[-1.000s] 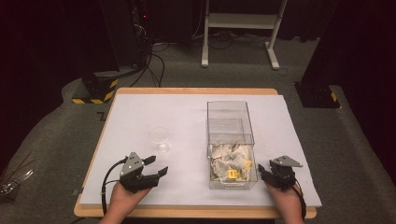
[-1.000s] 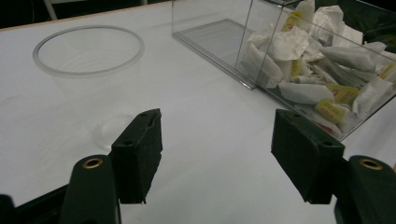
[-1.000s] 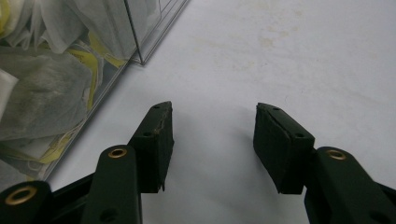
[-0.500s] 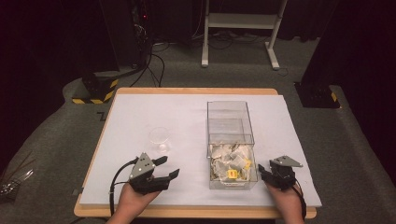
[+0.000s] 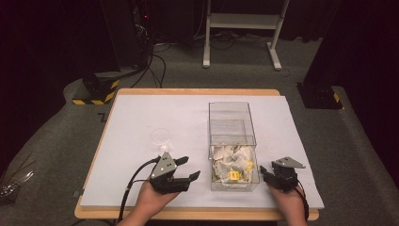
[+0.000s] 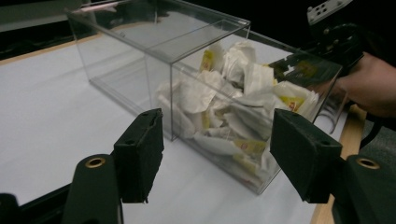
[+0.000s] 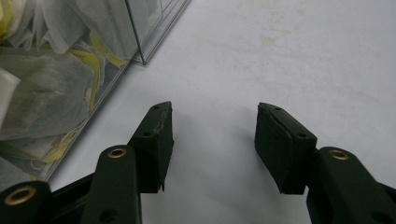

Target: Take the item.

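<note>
A clear plastic box (image 5: 232, 123) stands on the white table (image 5: 141, 108); its near end holds several white and yellow tea bags (image 5: 234, 165). My left gripper (image 5: 190, 167) hovers just left of that end, open, its jaws pointing at the box with nothing between them. In the left gripper view the jaws (image 6: 217, 128) frame the box corner (image 6: 172, 84) and the tea bags (image 6: 233, 98) behind the wall. My right gripper (image 5: 264, 173) rests to the right of the box, open over bare table. The right gripper view has its jaws (image 7: 212, 116) apart, with the box wall (image 7: 84, 84) at the left.
A small clear cup (image 5: 160, 136) stands on the table left of the box, beyond my left gripper. The table's wooden front edge (image 5: 197, 214) runs close under both hands. In the left gripper view the other hand and its gripper (image 6: 336, 42) sit behind the box.
My left gripper has moved to the right toward the box and risen a little. The right gripper has stayed where it was.
</note>
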Available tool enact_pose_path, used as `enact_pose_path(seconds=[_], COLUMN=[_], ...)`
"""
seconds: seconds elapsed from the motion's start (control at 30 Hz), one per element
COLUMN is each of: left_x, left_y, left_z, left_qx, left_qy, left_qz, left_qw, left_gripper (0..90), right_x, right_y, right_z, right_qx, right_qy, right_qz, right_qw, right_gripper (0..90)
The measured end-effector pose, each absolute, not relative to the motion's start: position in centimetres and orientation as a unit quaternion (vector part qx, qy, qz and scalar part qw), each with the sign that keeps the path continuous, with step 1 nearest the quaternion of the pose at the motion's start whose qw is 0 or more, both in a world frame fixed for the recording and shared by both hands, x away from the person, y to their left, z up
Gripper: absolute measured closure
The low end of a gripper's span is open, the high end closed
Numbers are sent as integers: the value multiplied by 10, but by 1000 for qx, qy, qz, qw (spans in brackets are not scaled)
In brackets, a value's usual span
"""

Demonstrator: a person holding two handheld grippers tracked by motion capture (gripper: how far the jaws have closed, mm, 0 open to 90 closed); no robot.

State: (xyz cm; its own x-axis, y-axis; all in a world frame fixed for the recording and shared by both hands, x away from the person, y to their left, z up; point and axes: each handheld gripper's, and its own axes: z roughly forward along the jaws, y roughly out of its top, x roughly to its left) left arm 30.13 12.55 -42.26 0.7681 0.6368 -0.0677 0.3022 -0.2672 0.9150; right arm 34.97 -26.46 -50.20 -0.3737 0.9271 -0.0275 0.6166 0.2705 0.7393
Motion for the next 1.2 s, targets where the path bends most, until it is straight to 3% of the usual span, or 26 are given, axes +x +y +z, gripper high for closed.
enact_pose_path(seconds=[0.3,0.33,0.73,1.2], left_x=[308,306,311,316], left_y=[105,96,63,43], left_z=[-415,-417,-419,-427], left_qx=[803,784,804,837], left_qy=[257,278,253,250], left_qz=[158,140,124,117], left_qw=[513,537,523,472], left_gripper=[367,372,433,608], right_x=[350,350,350,350], right_y=[-265,-265,-265,-265], right_z=[-502,-502,-502,-502], right_qx=[507,507,506,505], right_qy=[761,761,762,763], right_qz=[328,328,329,330], right_qw=[237,237,236,235], right_gripper=[470,470,467,456])
